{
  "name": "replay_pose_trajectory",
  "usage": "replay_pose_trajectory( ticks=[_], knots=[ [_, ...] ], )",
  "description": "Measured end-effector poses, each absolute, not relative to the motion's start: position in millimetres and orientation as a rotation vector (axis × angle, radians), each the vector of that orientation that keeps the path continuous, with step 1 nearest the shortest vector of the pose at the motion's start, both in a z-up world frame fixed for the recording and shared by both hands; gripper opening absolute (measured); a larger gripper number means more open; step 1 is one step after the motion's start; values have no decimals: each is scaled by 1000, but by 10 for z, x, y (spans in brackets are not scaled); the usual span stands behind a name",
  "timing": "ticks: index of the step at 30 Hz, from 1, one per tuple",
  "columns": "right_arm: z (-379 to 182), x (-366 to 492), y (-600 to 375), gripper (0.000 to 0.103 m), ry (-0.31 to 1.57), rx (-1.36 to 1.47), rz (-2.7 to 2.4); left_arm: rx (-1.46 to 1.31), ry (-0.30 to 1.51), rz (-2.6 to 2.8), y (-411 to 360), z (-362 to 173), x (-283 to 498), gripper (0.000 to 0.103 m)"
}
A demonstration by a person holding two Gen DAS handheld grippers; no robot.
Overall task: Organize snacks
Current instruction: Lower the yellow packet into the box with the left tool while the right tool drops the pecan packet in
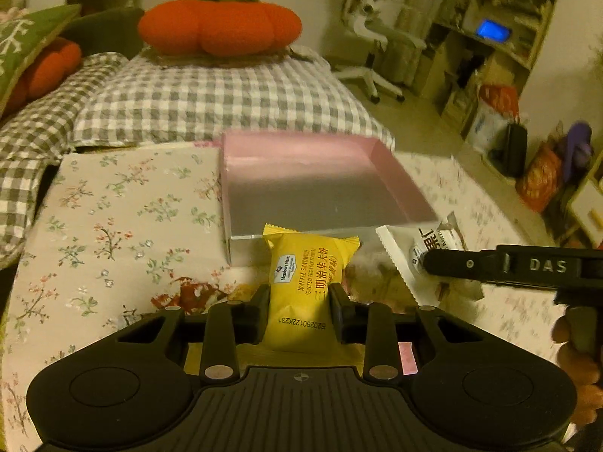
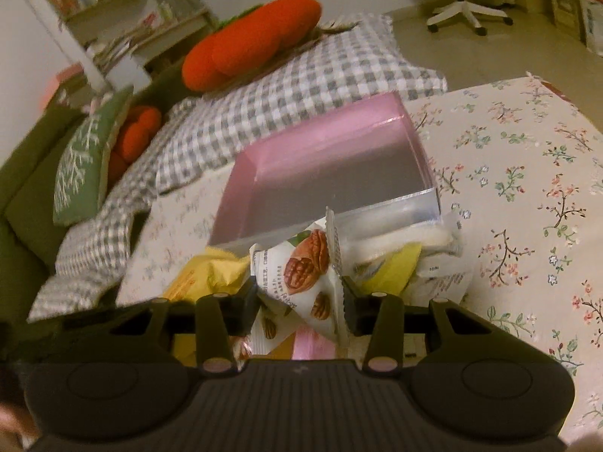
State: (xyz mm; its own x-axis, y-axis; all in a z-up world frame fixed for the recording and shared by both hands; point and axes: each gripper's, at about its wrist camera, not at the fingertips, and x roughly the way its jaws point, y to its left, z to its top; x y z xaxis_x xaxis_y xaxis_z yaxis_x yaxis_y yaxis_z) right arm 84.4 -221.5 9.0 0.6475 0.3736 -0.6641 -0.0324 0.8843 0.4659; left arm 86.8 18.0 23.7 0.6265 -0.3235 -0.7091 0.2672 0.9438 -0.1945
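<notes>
Left gripper: jaws pressed onto a yellow snack packet — packet upright between the pads, lifted just in front of the box.
Right gripper: pinching a white nut packet printed with pecans, its crimped edge against the right pad.
Box: pink, shallow, open-topped, nothing visible inside; it sits on the floral cloth just beyond both packets.
Loose snacks: small heap of white and yellow wrappers under the nut packet, against the box's near wall.
Background: checked blanket with an orange pumpkin cushion — well behind the box.
</notes>
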Motion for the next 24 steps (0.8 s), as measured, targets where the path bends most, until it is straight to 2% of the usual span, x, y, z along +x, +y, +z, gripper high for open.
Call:
replay_pose_trajectory(
  ticks=[5, 11, 24],
  knots=[
    [116, 1040, -2317, 41, 837, 559, 224, -128, 816, -304, 185, 311, 989, 30],
    [40, 1461, -2350, 41, 806, 562, 194, -151, 794, -257, 83, 329, 1398, 30],
    [-259, 1816, -2338, 41, 798, 432, 177, -35, 773, -163, -269, -308, 2048, 30]
  ],
)
